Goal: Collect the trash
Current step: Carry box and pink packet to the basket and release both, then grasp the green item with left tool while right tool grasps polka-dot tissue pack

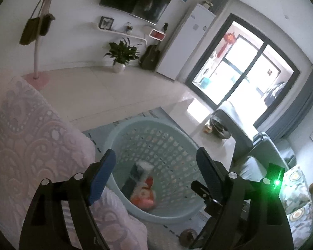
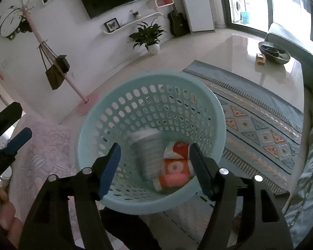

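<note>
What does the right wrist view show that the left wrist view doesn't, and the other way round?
Only the right wrist view: the round wall clock, the white cup as a clear shape in the basket, and the left tool at the frame's left edge.

Only the left wrist view: patterned cushions at far right and a green indicator light.

Both: the pale blue basket holding trash including orange packaging, the television, potted plant, coat stand, and open, empty tool fingers.
</note>
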